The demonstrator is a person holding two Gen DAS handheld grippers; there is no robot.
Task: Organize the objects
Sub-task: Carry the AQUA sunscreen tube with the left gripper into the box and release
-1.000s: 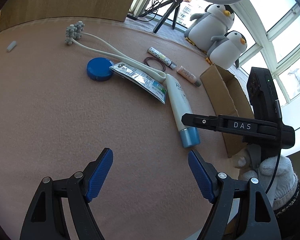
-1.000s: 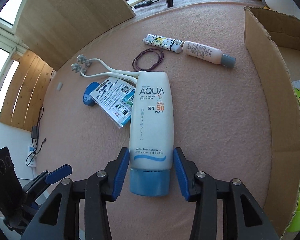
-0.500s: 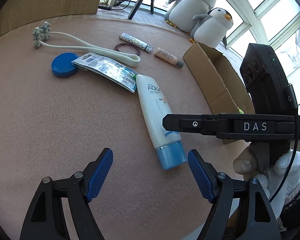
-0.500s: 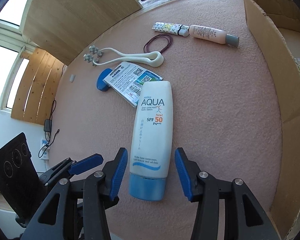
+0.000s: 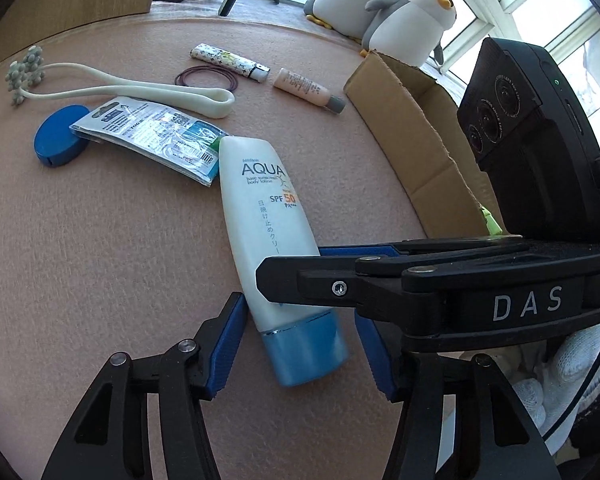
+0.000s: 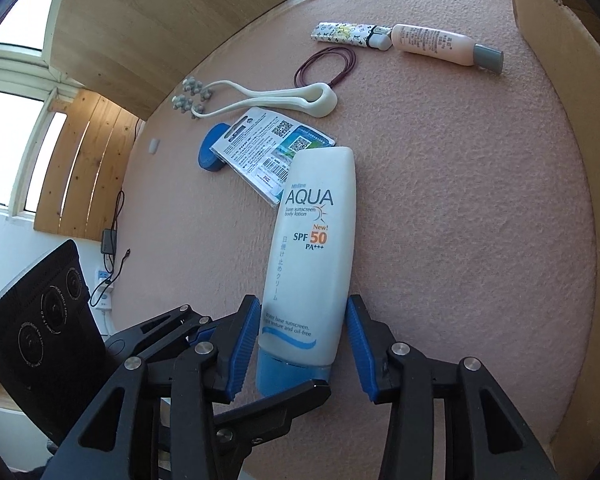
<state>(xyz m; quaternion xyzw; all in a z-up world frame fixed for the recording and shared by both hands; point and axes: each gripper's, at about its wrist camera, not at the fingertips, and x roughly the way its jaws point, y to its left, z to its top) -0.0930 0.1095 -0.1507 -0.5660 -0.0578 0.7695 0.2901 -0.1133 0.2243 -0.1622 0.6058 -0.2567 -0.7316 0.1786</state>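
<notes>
The sunscreen tube (image 6: 314, 256) lies flat on the pink counter (image 6: 460, 208), its blue cap pointing at both tools. The right tool (image 6: 300, 344) straddles the tube's lower end, jaws spread, pads just beside it. The left tool (image 5: 300, 344) also brackets the cap, unclenched. A cardboard box (image 5: 416, 128) stands along the counter's right edge.

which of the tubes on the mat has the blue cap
The big white AQUA sunscreen tube, lying between both open grippers. The small pink tube by the cardboard box has a grey cap.
</notes>
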